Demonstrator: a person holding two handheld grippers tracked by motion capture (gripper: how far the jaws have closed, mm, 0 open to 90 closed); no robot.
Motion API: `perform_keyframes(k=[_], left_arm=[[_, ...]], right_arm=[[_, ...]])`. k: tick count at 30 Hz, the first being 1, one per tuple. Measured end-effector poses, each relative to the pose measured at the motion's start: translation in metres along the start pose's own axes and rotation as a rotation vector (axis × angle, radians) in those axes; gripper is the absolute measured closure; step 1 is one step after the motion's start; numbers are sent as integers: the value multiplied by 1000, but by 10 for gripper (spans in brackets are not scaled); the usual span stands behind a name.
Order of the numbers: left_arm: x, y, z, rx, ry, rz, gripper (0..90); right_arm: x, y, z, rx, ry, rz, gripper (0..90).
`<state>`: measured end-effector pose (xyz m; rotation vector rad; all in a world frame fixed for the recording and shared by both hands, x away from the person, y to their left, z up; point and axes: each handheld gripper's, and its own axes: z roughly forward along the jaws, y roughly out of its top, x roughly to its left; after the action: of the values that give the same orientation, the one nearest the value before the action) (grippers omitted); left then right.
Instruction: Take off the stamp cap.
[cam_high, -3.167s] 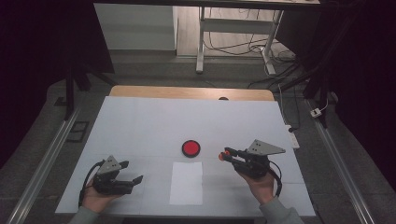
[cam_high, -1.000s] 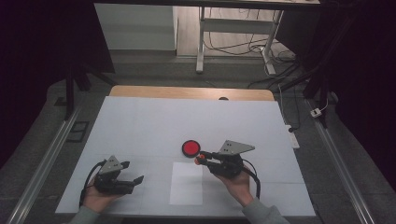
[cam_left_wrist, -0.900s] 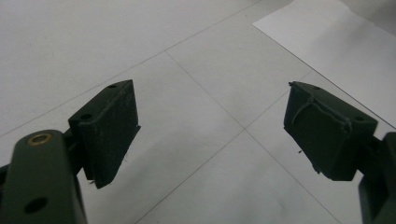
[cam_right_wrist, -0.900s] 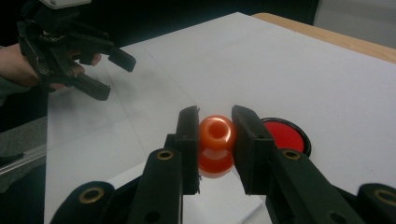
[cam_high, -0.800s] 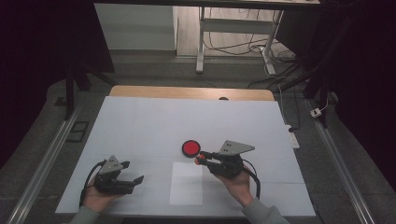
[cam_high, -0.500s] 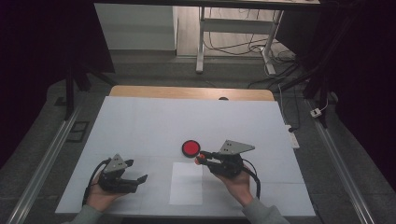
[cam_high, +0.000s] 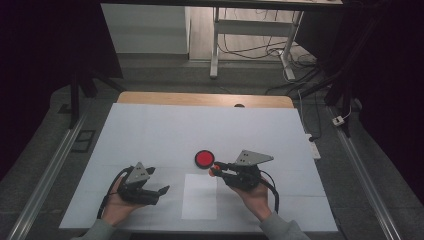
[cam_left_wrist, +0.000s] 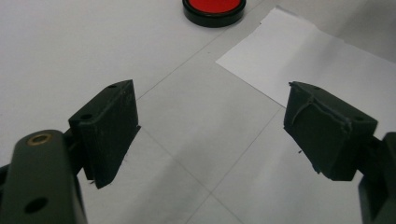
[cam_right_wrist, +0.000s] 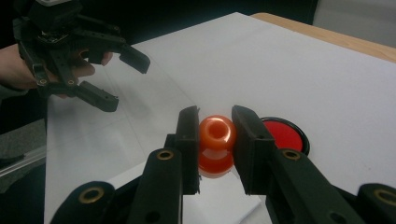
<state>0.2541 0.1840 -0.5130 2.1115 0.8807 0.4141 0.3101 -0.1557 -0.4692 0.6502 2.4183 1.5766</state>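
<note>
A small glossy orange piece (cam_right_wrist: 215, 140), rounded with a dimple on top, is pinched between the jaws of my right gripper (cam_right_wrist: 215, 135), just above the table. In the high view that gripper (cam_high: 216, 169) points left, its tips right beside a flat red disc with a black rim (cam_high: 204, 158). The same disc (cam_right_wrist: 282, 133) lies just behind the right jaw. My left gripper (cam_high: 161, 194) sits at the front left, open and holding nothing. Between its spread jaws (cam_left_wrist: 210, 128) is bare table. The disc (cam_left_wrist: 214, 5) lies far ahead of them.
A white sheet of paper (cam_high: 200, 196) lies flat between the two hands, near the front edge. The white table cover (cam_high: 165, 130) stretches back to a wooden edge (cam_high: 200, 99). Metal rails (cam_high: 45, 180) run along both sides. Desk legs and cables (cam_high: 250, 45) stand on the floor beyond.
The left hand has shifted a little to the right and forward, gripper still open. The right gripper came left to the red disc earlier and has held still over the last second.
</note>
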Motion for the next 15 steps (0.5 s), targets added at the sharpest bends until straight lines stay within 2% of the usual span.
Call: perform_keyframes(k=[15], left_arm=[[-9,21,9,-13,-45,31,190]], right_arm=[[1,0,1,3,-1,0,716]])
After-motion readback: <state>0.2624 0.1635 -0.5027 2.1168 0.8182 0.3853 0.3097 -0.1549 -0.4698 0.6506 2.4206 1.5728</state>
